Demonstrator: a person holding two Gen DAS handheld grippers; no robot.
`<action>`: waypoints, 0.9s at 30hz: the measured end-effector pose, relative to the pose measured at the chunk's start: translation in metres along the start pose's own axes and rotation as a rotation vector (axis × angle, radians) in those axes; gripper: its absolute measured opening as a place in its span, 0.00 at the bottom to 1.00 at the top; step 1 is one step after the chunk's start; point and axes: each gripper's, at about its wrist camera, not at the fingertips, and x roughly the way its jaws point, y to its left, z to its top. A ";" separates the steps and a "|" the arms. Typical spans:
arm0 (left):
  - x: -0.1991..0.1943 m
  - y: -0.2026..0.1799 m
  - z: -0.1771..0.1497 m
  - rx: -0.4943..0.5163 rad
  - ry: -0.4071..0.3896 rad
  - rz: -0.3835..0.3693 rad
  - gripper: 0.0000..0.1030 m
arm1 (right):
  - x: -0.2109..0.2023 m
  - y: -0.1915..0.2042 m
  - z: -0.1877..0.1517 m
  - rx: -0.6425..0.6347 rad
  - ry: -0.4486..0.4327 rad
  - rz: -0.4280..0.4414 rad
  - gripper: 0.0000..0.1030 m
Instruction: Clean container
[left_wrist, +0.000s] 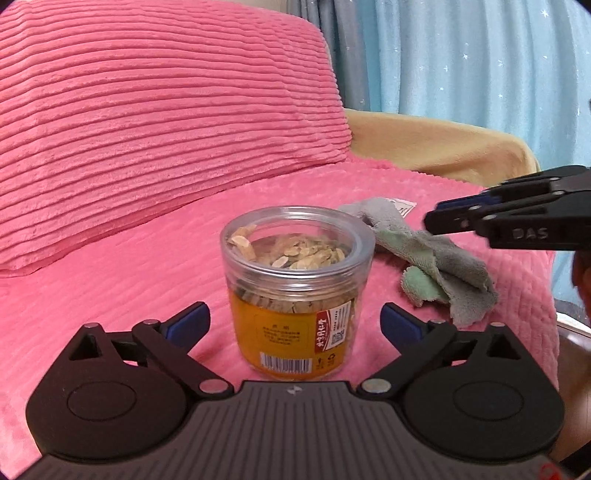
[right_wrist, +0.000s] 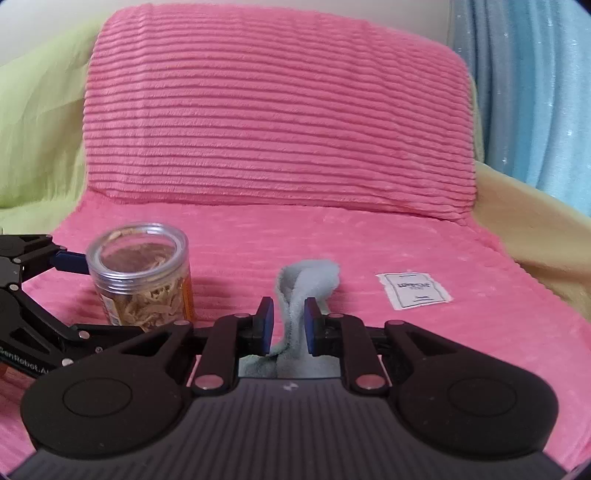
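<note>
1. Left gripper: fingers spread wide apart, one on each side of the jar, not touching it.
2. Right gripper: fingers drawn close together with a fold of the grey-green cloth standing up between the blue pads; whether the pads actually press the cloth, cannot tell.
3. Jar: clear plastic, upright, capped with a transparent lid, filled with pale dried slices, wrapped low down in an orange label with a barcode; standing on the pink ribbed blanket.
4. Cloth in the left wrist view: crumpled on the blanket, just to the right of the jar and a little behind it, under the tip of the right gripper reaching in from the right edge.
5. White printed tag flat on the blanket, to the right of the cloth.
6. Pink ribbed cushion propped upright behind everything.
7. Yellow-green cover at the sides, blue starred curtain beyond.
</note>
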 end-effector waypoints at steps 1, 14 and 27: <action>-0.003 0.000 0.001 -0.007 0.006 0.008 0.99 | -0.003 -0.001 -0.001 0.010 0.014 -0.008 0.13; -0.030 -0.016 0.003 -0.106 0.102 0.093 0.99 | -0.029 -0.016 -0.041 0.252 0.261 -0.079 0.13; -0.022 -0.028 -0.002 -0.094 0.164 0.142 0.99 | -0.018 -0.008 -0.042 0.246 0.304 -0.076 0.13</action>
